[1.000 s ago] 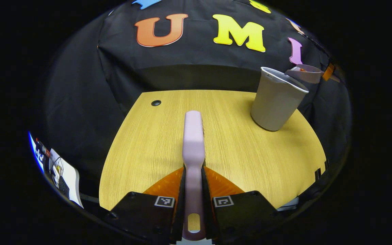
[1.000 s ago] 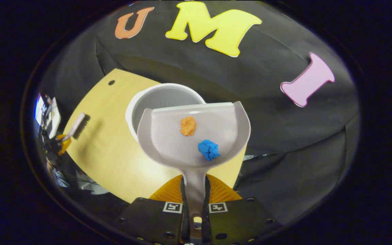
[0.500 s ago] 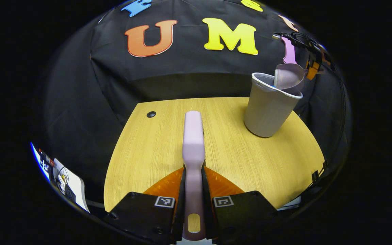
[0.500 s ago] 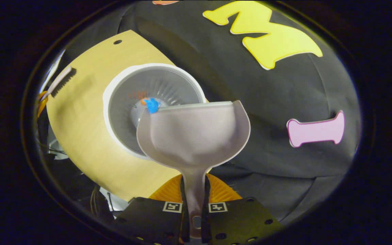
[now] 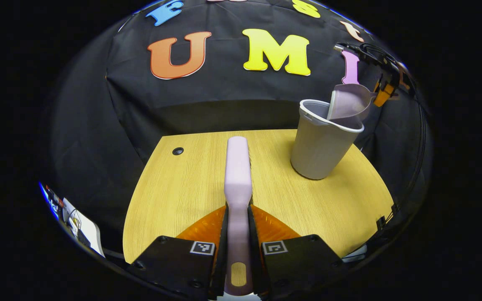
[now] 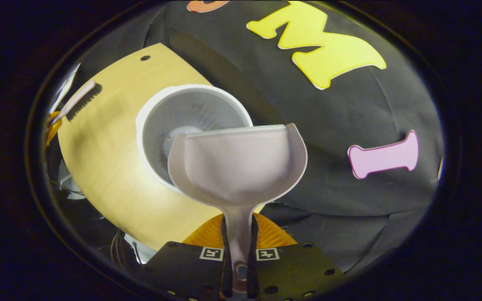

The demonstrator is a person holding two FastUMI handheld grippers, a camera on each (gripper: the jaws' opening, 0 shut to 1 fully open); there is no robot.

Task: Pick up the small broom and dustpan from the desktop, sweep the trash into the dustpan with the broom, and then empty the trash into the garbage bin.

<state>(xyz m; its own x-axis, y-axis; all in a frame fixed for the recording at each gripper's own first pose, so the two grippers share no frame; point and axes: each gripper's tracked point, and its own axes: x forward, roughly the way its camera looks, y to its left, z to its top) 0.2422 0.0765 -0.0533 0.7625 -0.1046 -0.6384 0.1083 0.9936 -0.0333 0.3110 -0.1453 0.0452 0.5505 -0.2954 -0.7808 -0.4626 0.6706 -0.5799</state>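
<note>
Right gripper (image 6: 237,244) clenched on dustpan (image 6: 237,165) handle; pan tipped, its front lip inside the bin (image 5: 322,142) mouth, its scoop bare. Bin stands near desk (image 5: 174,196) far right edge, close to the booth wall. Left gripper (image 5: 237,246) grasps broom (image 5: 237,175) handle, head held above mid-desk, well apart from bin. Bare wood lies all round the broom.

Grey bin (image 5: 322,144), pink broom (image 5: 237,175) (pale).
</note>
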